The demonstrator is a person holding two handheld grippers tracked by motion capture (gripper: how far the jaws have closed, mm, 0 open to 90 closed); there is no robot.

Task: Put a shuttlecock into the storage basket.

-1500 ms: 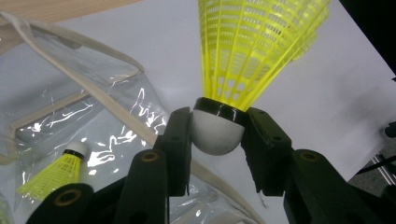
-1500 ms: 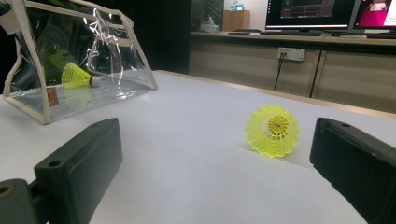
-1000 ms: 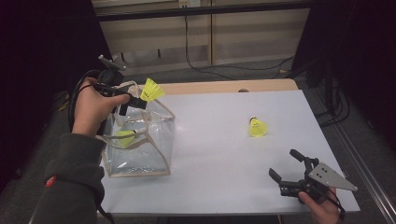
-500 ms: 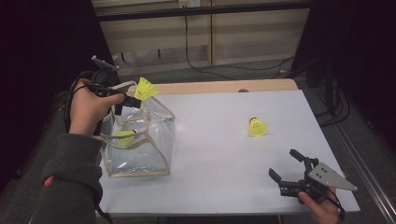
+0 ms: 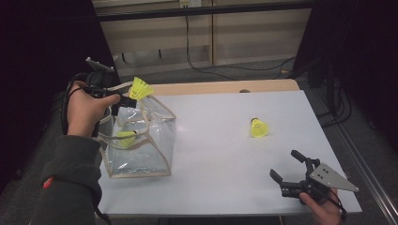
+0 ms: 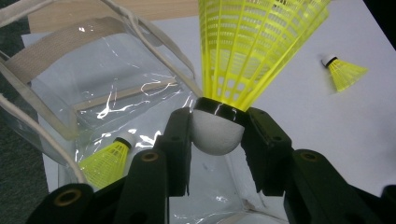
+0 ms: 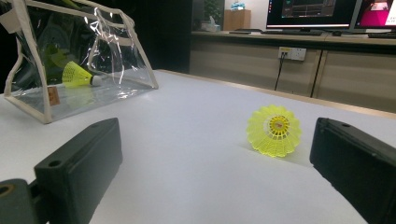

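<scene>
One shuttlecock point(image 5: 125, 138) lies in the clear bag point(image 5: 155, 140), the left gripper point(image 6: 218, 140) clamps a second point(image 6: 252, 56) above it, the open-jawed right gripper point(image 5: 291, 171) waits, and a third point(image 5: 258, 127) remains far right.

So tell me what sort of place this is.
Probably an office or lab set up for recording: lit monitors on a counter, a wall socket with cables, and a white-covered table.

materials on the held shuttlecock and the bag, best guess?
Held shuttlecock: skirt looks like moulded yellow plastic, an open lattice of ribs; head is matte white, likely foam or cork, with a glossy black band. Bag: clear glossy plastic film, probably vinyl, showing creases and glare, edged in beige woven-looking tape.
</scene>
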